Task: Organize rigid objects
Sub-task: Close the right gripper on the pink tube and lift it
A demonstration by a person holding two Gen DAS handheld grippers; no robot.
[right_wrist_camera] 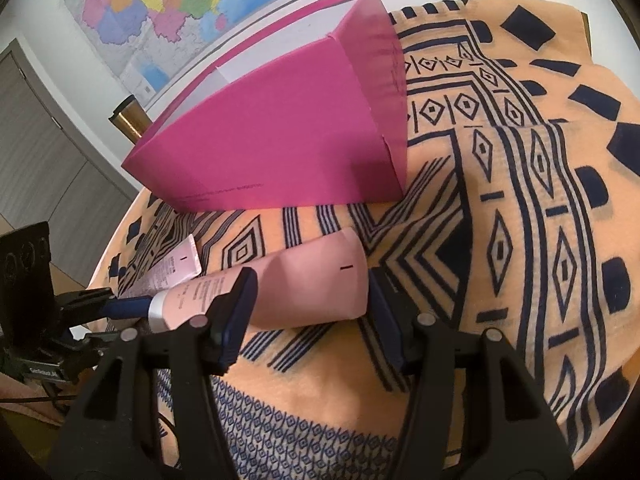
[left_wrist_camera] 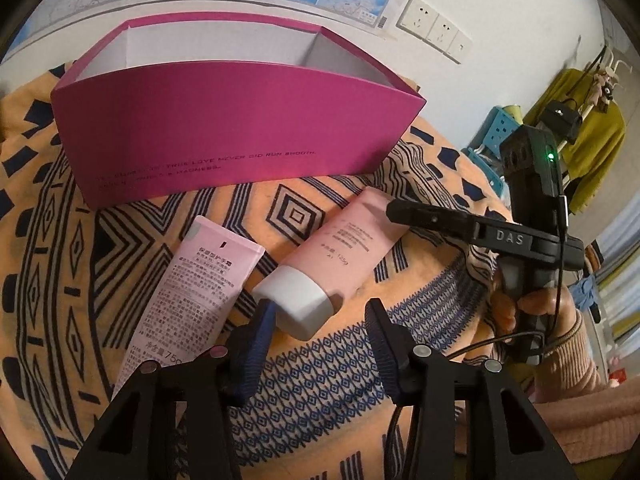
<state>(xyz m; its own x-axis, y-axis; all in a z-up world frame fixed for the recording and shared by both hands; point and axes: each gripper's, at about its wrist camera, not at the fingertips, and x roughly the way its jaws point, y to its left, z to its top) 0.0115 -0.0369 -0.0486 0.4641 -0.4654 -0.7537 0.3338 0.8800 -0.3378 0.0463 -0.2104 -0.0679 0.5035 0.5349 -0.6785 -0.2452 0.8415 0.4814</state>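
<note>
A magenta open box [left_wrist_camera: 224, 128] stands at the back of the patterned cloth; it also shows in the right wrist view [right_wrist_camera: 280, 128]. A pink tube with a white cap [left_wrist_camera: 332, 256] lies in front of it. A lighter pink tube with printed text [left_wrist_camera: 192, 288] lies to its left, seen small in the right wrist view [right_wrist_camera: 176, 270]. My left gripper [left_wrist_camera: 320, 320] is open, its jaws either side of the white cap [left_wrist_camera: 296, 304]. My right gripper [right_wrist_camera: 312, 292] is open around the pink tube's flat end [right_wrist_camera: 316, 280], jaws close to its sides.
An orange cloth with dark blue patterns [right_wrist_camera: 520, 200] covers the table. A wall map [right_wrist_camera: 168, 4] and sockets [left_wrist_camera: 434, 28] are behind. A brass cylinder [right_wrist_camera: 130, 118] stands behind the box. Clothes on a rack [left_wrist_camera: 588, 136] hang at the right.
</note>
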